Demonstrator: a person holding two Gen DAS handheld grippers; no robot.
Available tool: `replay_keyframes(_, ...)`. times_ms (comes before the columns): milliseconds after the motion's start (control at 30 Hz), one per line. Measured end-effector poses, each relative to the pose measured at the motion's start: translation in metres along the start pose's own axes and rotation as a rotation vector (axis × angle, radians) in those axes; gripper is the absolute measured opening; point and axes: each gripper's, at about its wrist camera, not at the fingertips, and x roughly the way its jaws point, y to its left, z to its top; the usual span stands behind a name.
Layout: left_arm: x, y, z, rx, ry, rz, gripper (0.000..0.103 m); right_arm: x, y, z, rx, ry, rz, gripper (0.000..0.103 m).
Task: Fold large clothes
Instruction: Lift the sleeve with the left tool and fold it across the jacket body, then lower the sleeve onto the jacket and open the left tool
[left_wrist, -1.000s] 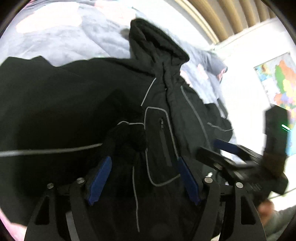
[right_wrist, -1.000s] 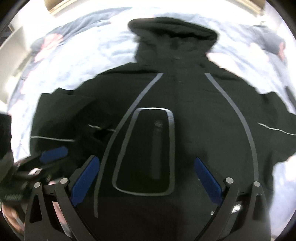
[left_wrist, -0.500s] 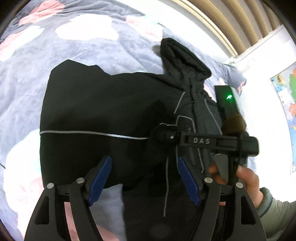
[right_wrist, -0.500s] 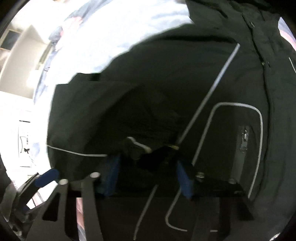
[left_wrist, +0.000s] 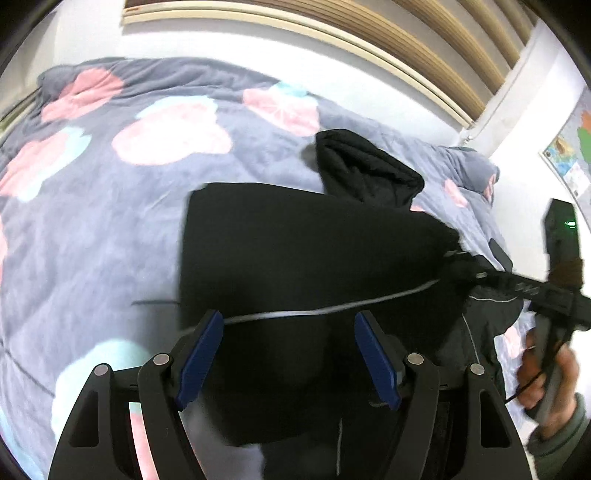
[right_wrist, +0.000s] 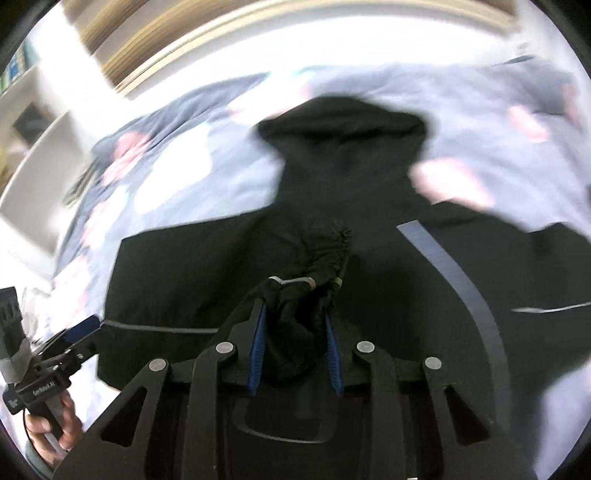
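Bunching between right fingers, seemingly sleeve cuff

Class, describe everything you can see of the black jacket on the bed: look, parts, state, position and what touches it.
The black jacket looks like padded matte fabric with thin pale piping and a hood at the far end. It lies on a grey blanket with pink and pale patches, one sleeve folded flat across the body. The right gripper is shut on a bunched cuff end. The left gripper hangs open over the near hem, not gripping.
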Motion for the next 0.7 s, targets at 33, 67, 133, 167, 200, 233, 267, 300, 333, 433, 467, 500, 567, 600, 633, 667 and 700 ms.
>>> replay_keyframes(33,0.007,-0.005,0.003,0.011,0.007,-0.008,0.075,-0.008,-0.012,0.002,0.013,-0.020,-0.038,0.032)
replay_keyframes(67,0.013,-0.010,0.005,0.021,0.015,-0.016,0.075,-0.021,-0.034,0.004,0.039,-0.049,-0.102,0.032)
replay_keyframes(133,0.027,-0.022,0.007,0.042,0.033,-0.034,0.075,-0.039,-0.073,0.006,0.085,-0.080,-0.198,0.032)
replay_keyframes(167,0.039,-0.029,0.008,0.054,0.051,-0.047,0.075,-0.042,-0.095,0.006,0.107,-0.081,-0.238,0.032)
replay_keyframes(200,0.051,-0.037,0.007,0.064,0.072,-0.054,0.075,-0.041,-0.107,0.010,0.124,-0.072,-0.260,0.032)
replay_keyframes(233,0.063,-0.043,0.006,0.074,0.094,-0.056,0.075,-0.036,-0.121,0.009,0.140,-0.059,-0.272,0.032)
replay_keyframes(267,0.073,-0.049,0.005,0.083,0.110,-0.056,0.075,-0.023,-0.137,0.006,0.146,-0.027,-0.286,0.032)
replay_keyframes(300,0.093,-0.057,0.003,0.105,0.144,-0.052,0.075,-0.013,-0.147,0.002,0.140,-0.009,-0.301,0.032)
replay_keyframes(333,0.108,-0.062,0.001,0.118,0.166,-0.035,0.075,0.006,-0.158,-0.003,0.129,0.019,-0.321,0.032)
replay_keyframes(433,0.163,-0.068,-0.012,0.180,0.258,0.123,0.075,0.063,-0.181,-0.018,0.163,0.154,-0.333,0.032)
replay_keyframes(467,0.175,-0.068,-0.017,0.201,0.275,0.167,0.075,0.076,-0.187,-0.026,0.180,0.181,-0.322,0.033)
replay_keyframes(500,0.181,-0.069,-0.019,0.213,0.275,0.184,0.077,0.084,-0.189,-0.033,0.186,0.192,-0.323,0.034)
replay_keyframes(567,0.182,-0.069,-0.019,0.216,0.257,0.192,0.077,0.095,-0.191,-0.039,0.179,0.196,-0.332,0.039)
replay_keyframes(600,0.182,-0.069,-0.018,0.211,0.260,0.192,0.077,0.097,-0.192,-0.039,0.176,0.193,-0.335,0.041)
replay_keyframes(633,0.181,-0.068,-0.017,0.208,0.263,0.191,0.077,0.097,-0.194,-0.039,0.175,0.195,-0.339,0.046)
replay_keyframes(667,0.181,-0.068,-0.017,0.207,0.264,0.191,0.077,0.096,-0.196,-0.037,0.179,0.204,-0.338,0.049)
replay_keyframes(700,0.180,-0.068,-0.015,0.205,0.267,0.192,0.077,0.092,-0.201,-0.032,0.189,0.213,-0.334,0.050)
